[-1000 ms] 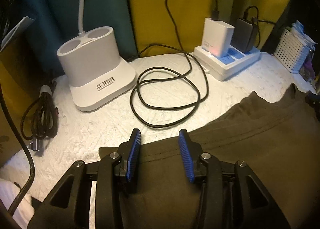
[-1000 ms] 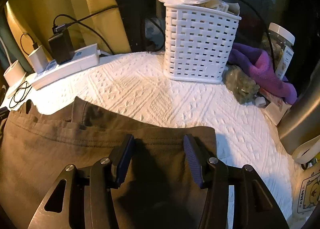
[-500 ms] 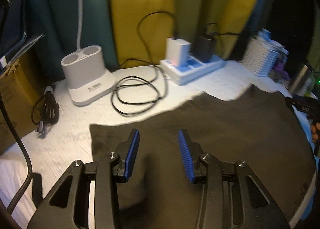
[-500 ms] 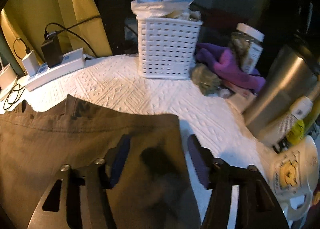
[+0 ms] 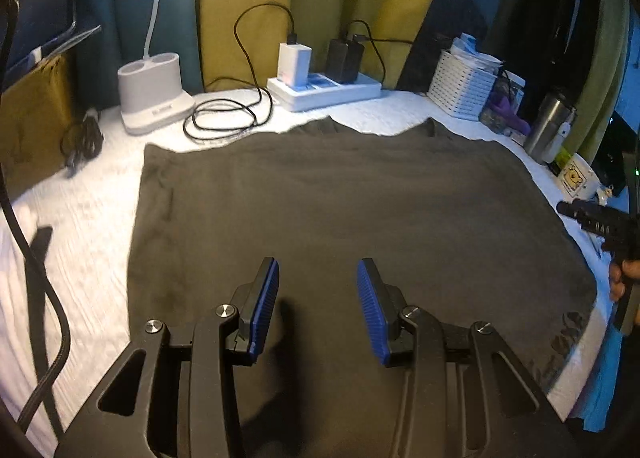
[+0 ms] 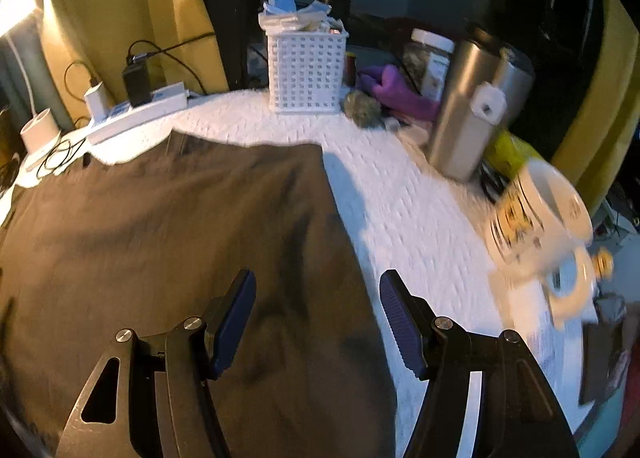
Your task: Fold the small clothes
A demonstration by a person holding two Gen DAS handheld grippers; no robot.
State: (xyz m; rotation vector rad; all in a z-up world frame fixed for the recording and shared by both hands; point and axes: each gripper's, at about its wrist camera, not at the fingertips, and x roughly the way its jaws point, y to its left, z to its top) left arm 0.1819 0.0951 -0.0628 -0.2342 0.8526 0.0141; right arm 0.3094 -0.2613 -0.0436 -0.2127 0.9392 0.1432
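A dark olive-brown garment [image 5: 340, 210] lies spread flat on the white textured cloth, with its waistband toward the far side. My left gripper [image 5: 318, 306] is open and empty, held above the garment's near left part. My right gripper [image 6: 318, 322] is open and empty, above the garment's right edge [image 6: 344, 234]; its right finger is over the white cloth. The right gripper's body also shows at the right edge of the left wrist view [image 5: 596, 216].
At the back stand a white lamp base [image 5: 154, 98], a coiled black cable [image 5: 224, 120], a power strip with chargers [image 5: 324, 88] and a white basket [image 6: 306, 72]. At the right are a steel tumbler [image 6: 468, 110], a mug [image 6: 536, 210] and a purple cloth [image 6: 396, 92].
Both grippers have pulled back and up from the garment's far edge toward the near side. The right jaws have opened wider. The whole spread garment is now in view.
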